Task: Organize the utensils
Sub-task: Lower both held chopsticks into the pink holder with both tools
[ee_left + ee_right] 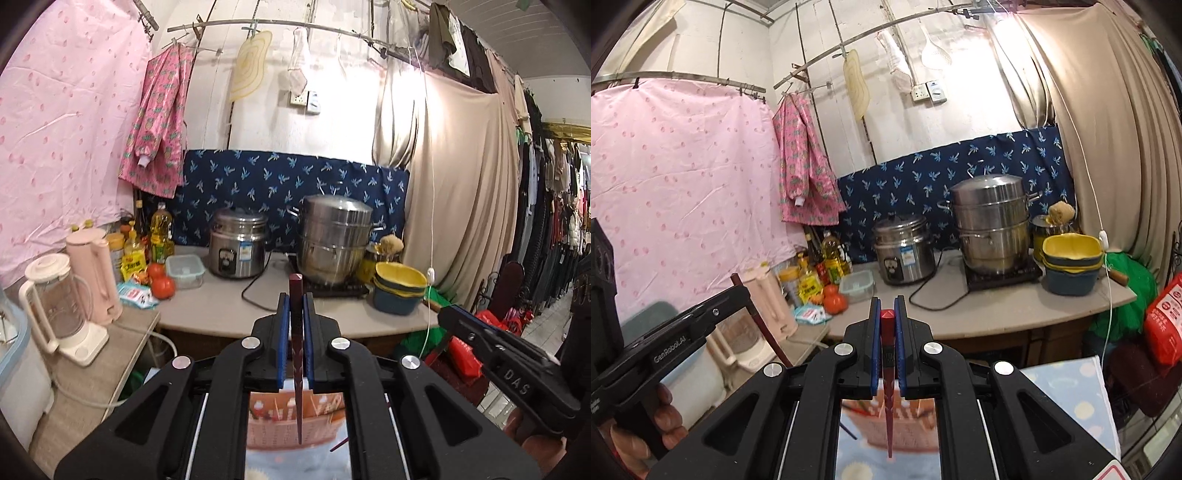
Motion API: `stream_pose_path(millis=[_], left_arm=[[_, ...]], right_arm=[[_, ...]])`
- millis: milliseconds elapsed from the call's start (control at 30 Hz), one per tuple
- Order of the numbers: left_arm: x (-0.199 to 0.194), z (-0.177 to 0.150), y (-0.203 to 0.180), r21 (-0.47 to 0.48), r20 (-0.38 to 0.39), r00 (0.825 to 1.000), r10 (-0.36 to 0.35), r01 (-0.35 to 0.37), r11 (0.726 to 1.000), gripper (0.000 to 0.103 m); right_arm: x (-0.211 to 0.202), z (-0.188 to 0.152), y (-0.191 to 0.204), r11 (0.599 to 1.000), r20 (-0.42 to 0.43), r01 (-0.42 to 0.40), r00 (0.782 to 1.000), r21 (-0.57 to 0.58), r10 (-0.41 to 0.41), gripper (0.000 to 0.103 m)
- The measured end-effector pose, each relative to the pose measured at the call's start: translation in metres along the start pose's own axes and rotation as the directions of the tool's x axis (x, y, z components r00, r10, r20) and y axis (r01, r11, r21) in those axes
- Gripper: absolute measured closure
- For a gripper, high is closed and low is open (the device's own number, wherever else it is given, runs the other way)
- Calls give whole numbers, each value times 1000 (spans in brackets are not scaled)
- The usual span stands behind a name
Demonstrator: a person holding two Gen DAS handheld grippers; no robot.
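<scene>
My left gripper [295,300] is shut on a dark brown chopstick [297,369] that stands upright between its blue pads [283,332], point down. Below it, blurred, sits a pink-orange woven basket [269,424] with several sticks in it. My right gripper [887,301] is shut on a red chopstick [888,398], also upright, over the same basket [912,424]. The right gripper [445,312] shows at the right of the left wrist view. In the right wrist view the left gripper [744,291], gripped by a hand [663,417], is at the left with its chopstick [761,325].
Ahead is a grey counter [221,314] with a rice cooker [238,245], a steel steamer pot [334,236], stacked yellow and blue bowls [399,288], tomatoes [162,286] and oil bottles [160,229]. A pink kettle [94,273] and a blender [55,295] stand on a side shelf at left.
</scene>
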State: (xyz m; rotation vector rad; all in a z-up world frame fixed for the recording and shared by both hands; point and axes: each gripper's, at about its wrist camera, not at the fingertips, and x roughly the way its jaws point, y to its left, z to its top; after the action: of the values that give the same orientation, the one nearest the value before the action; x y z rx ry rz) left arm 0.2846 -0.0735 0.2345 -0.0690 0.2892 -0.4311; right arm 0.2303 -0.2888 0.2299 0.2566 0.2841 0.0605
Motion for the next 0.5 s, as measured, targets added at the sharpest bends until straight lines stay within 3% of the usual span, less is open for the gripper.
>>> stream_pose_path(millis=[200, 500], left_arm=[[52, 0, 1, 2, -1, 1000, 16, -16, 1000, 96], [116, -41, 20, -23, -106, 994, 26, -28, 999, 96]], right_arm=[[52, 7, -12, 999, 6, 11, 1000, 47, -11, 96], [119, -35, -28, 998, -102, 27, 995, 65, -20, 96]])
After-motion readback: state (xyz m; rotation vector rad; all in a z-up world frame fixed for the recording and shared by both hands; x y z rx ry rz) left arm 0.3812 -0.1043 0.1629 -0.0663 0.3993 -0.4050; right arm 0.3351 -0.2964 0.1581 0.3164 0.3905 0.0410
